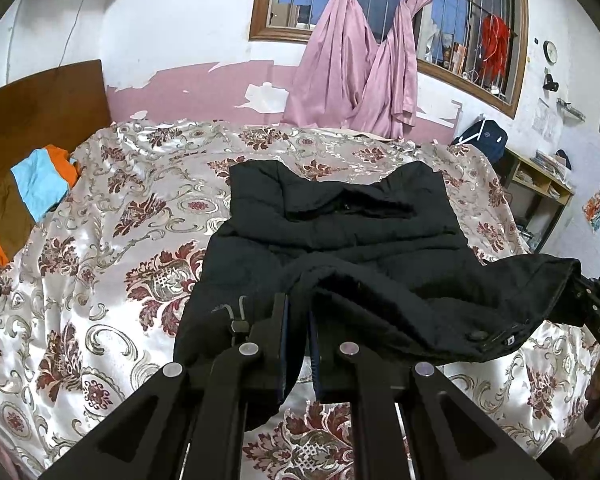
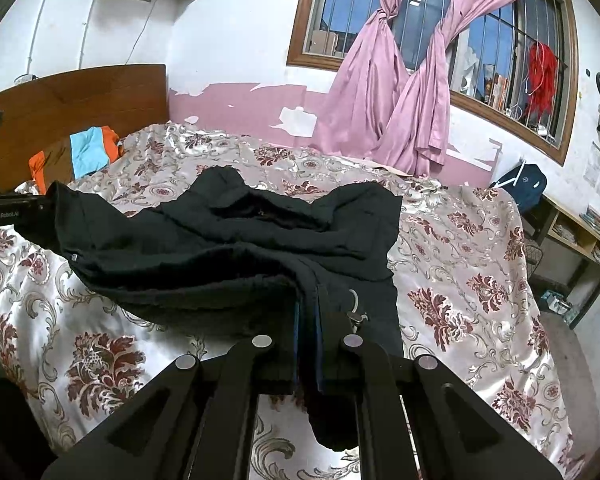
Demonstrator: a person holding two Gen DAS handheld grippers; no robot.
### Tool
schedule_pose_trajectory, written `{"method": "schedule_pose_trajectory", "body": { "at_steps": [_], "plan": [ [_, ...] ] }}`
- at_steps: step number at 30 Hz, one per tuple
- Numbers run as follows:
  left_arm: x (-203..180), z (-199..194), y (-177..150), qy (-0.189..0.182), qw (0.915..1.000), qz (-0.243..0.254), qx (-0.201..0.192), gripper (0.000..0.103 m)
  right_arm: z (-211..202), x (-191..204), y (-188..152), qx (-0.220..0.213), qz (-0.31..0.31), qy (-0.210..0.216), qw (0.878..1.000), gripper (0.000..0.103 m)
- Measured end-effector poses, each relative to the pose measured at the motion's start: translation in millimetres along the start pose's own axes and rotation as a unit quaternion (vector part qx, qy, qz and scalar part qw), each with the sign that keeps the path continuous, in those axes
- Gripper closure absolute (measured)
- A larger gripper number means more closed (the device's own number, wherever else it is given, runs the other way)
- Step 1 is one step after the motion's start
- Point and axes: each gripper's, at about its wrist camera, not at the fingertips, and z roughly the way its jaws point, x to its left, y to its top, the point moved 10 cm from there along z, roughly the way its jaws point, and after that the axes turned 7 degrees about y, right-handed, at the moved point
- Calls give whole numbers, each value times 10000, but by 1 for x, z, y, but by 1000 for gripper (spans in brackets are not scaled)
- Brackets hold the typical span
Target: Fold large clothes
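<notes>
A black padded jacket [image 1: 340, 216] lies spread on the bed, collar toward the far wall. Its near hem is lifted off the bedspread and folded over toward the collar. My left gripper [image 1: 299, 308] is shut on the hem's left part, with black cloth pinched between the blue pads. In the right wrist view the same jacket [image 2: 260, 232] shows, and my right gripper [image 2: 309, 300] is shut on the hem's other part. Each gripper appears in the other's view: the right gripper [image 1: 580, 284] at the far right, the left gripper [image 2: 46, 202] at the far left, both clamping cloth.
A floral satin bedspread [image 1: 100, 260] covers the bed. Orange, blue and brown clothes [image 1: 40, 184] lie by the wooden headboard [image 1: 40, 100]. Pink curtains [image 1: 360, 68] hang at the barred window. A wooden shelf [image 1: 540, 184] and a blue backpack [image 1: 484, 140] stand right of the bed.
</notes>
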Motion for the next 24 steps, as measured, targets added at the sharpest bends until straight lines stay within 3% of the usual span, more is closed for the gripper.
{"method": "schedule_pose_trajectory", "body": {
  "at_steps": [15,24],
  "plan": [
    [-1,1,-30,-125,9999,-14,94,94,-5,7,-24,-49,159,-75,9998,97],
    [0,1,-28,-260,9996,-27,60,94,-7,7,-20,-254,319,-180,9990,97]
  ]
}}
